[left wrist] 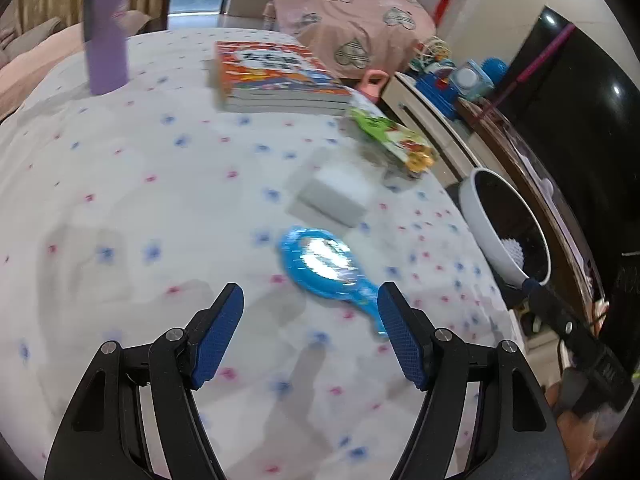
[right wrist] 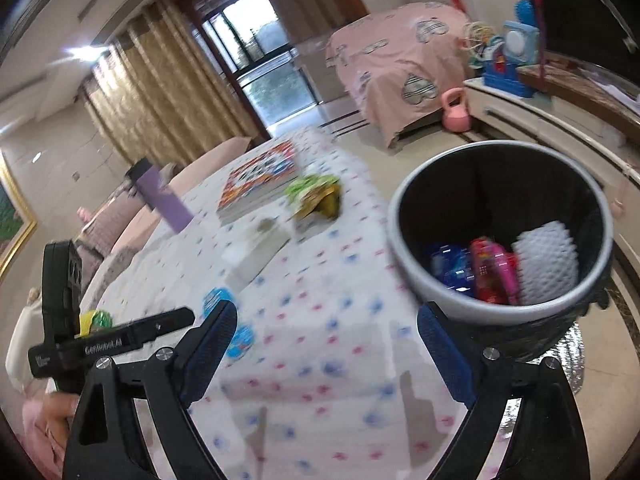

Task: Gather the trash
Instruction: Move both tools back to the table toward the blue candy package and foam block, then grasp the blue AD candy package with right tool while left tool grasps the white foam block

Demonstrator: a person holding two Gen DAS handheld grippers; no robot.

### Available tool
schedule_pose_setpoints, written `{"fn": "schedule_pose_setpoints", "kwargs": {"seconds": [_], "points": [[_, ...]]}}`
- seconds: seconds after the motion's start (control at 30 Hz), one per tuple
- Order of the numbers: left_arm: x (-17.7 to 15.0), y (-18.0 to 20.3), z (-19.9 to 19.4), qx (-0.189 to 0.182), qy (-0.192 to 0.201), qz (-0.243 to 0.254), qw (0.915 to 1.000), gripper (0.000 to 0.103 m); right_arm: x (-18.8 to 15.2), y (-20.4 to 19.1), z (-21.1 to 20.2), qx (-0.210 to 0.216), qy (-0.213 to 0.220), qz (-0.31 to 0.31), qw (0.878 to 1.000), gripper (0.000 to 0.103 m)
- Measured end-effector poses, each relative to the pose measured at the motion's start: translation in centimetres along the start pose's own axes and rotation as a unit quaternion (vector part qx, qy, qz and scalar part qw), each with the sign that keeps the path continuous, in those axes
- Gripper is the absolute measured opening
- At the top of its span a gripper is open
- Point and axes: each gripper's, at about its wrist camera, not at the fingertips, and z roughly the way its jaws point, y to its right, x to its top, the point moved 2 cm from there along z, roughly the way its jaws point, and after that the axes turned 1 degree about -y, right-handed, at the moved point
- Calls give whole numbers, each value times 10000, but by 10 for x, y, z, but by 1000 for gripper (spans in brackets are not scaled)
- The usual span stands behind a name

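Observation:
My left gripper (left wrist: 310, 288) hangs open over the dotted tablecloth (left wrist: 140, 200), nothing between its pads. Just ahead of it lies a blue hand-mirror-shaped item (left wrist: 320, 264), its handle by the right pad. Further off are a white box (left wrist: 332, 196) and a green and yellow snack wrapper (left wrist: 388, 140). My right gripper (right wrist: 328, 308) is open and empty near the table's edge, beside the grey trash bin (right wrist: 420, 280). The bin holds blue and red wrappers and a white spiky thing. The bin (left wrist: 476, 208) also shows at the right of the left wrist view.
A stack of books (left wrist: 272, 76) and a purple bottle (left wrist: 104, 40) stand at the table's far side. In the right wrist view the left gripper's body (right wrist: 100, 348) is at the lower left, a small yellow-green thing (right wrist: 94, 318) beside it. A low cabinet (right wrist: 540, 128) stands behind the bin.

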Motion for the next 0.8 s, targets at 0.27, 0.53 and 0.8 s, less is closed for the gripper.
{"fn": "schedule_pose_setpoints", "kwargs": {"seconds": [0.27,0.53,0.8], "points": [[7,-37,-6,133,82,-310,9994,71,-12,-53,33,363,-328,-758,9959,92],[15,-60,-4,234,75,-472,9986,71,-23,-94,78,424,-845,-1618,9823,62],[32,-64,5,271,18,-469,9985,71,-26,-109,120,263,-1390,-2305,9627,45]]}}
